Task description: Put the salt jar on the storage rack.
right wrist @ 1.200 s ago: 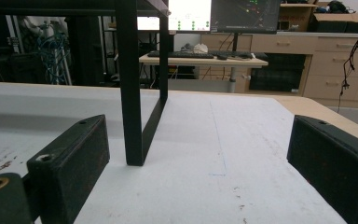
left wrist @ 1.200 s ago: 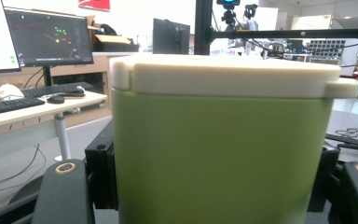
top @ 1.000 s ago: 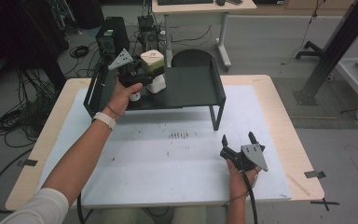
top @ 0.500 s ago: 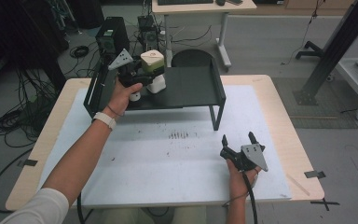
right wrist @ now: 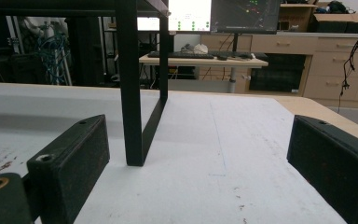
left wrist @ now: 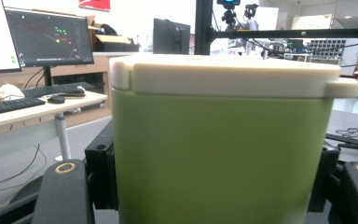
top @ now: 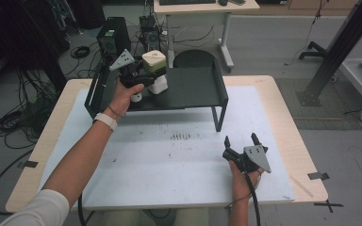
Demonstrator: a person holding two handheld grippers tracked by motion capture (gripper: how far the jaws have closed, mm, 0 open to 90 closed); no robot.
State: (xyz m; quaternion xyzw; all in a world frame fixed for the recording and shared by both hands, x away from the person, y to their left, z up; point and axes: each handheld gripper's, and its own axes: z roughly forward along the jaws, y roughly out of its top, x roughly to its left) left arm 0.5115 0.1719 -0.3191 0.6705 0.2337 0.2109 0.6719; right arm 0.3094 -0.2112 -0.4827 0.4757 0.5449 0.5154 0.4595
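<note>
A green container with a cream-white lid (left wrist: 219, 154) sits between the two black jaws of my left gripper (left wrist: 214, 191), which is shut on its sides. From above, the same container (top: 154, 60) is at the left end of a black raised shelf (top: 193, 89), with my left gripper (top: 147, 77) around it. A white object (top: 160, 85) shows just below the container; how the two relate is unclear. My right gripper (top: 240, 141) rests low over the white mat near the table's front right, open, with nothing between its fingers (right wrist: 70, 158).
The shelf's black front leg (right wrist: 133, 93) stands on the white mat (top: 169, 160) just ahead of my right gripper. The shelf has raised side walls. Desks, monitors and cables lie beyond the table's far edge. Dark specks mark the mat's middle.
</note>
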